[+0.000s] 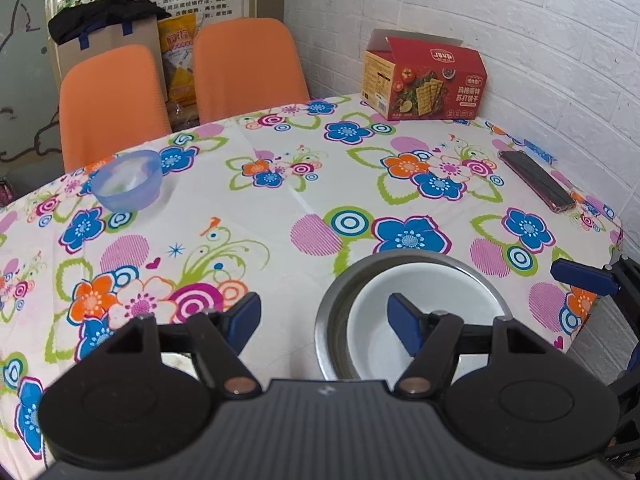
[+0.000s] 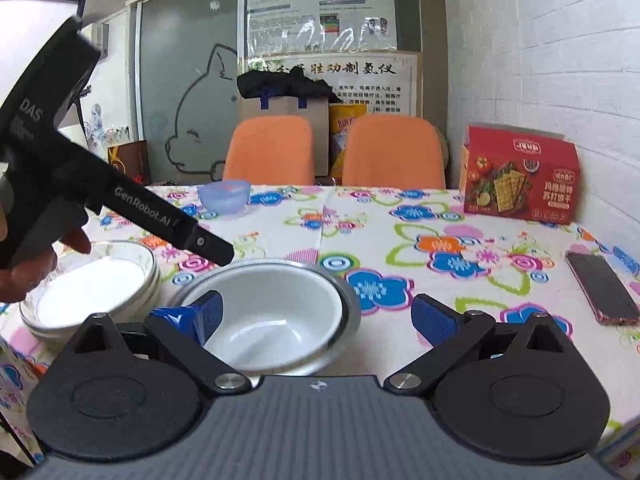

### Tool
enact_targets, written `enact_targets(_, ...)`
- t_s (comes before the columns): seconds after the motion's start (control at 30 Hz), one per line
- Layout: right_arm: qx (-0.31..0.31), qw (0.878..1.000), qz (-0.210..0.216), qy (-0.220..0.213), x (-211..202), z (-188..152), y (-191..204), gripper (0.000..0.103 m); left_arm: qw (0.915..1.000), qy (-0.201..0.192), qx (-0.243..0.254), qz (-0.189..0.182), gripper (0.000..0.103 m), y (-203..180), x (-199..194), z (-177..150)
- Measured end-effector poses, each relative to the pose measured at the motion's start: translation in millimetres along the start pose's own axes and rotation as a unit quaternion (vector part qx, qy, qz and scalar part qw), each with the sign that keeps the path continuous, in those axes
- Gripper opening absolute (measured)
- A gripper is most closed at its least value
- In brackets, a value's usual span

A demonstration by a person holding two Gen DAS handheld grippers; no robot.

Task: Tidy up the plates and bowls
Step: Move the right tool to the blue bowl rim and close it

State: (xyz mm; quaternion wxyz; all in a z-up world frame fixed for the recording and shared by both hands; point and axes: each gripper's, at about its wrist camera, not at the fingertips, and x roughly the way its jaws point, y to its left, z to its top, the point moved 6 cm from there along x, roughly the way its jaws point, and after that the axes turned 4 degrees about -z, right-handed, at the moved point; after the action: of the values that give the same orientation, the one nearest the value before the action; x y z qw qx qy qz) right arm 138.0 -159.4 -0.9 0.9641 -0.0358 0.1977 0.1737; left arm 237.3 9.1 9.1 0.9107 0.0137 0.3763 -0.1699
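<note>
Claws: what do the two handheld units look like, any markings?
Both match: black linkage arms with round silver pivot screws, blue ribbed finger pads, and a grey ribbed body. The right wrist view shows the left unit from the side: a black housing with white lettering "GenRobot.AI" and "DAS". No cables or sleeves are visible.

Three bowls: one blue plastic bowl (image 2: 224, 196) beside the orange chairs (image 2: 272, 150), one white bowl (image 2: 276, 320) nested in one steel bowl (image 2: 352, 308). Two stacked white plates (image 2: 92, 296), two chairs, one cracker box (image 2: 520, 176), one phone (image 2: 600, 288).
</note>
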Motion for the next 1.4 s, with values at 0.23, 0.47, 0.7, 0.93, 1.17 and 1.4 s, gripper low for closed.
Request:
enact_targets(0.23,-0.047,0.995,0.064,0.055,43.3,36.6,23.3,0.088,0.9973,0.002,-0.053,0.051,0.071,72.9,-25.5,-4.7)
enact_targets(0.47,-0.106,0.981,0.127,0.105,103.9,66.7,68.0,0.088,0.9889,0.009,-0.099,0.111,0.071,160.6,-45.2,-18.2)
enact_targets(0.7,-0.199,0.966,0.114,0.117,187.0,113.5,111.1,0.088,0.9848,0.008,-0.128,0.117,0.071,226.4,-27.0,9.5)
enact_targets(0.93,-0.235,0.952,0.123,0.150,275.5,123.5,136.3,0.088,0.9898,-0.002,-0.118,0.080,0.072,261.0,31.4,80.2)
enact_targets(1.17,-0.176,0.959,0.137,0.173,325.8,109.6,132.4,0.088,0.9897,0.020,-0.128,0.061,0.072,279.0,108.6,108.5)
enact_targets(1.4,-0.182,0.953,0.166,0.177,337.4,96.5,149.4,0.088,0.9876,0.030,-0.142,0.060,0.072,289.5,137.4,105.6)
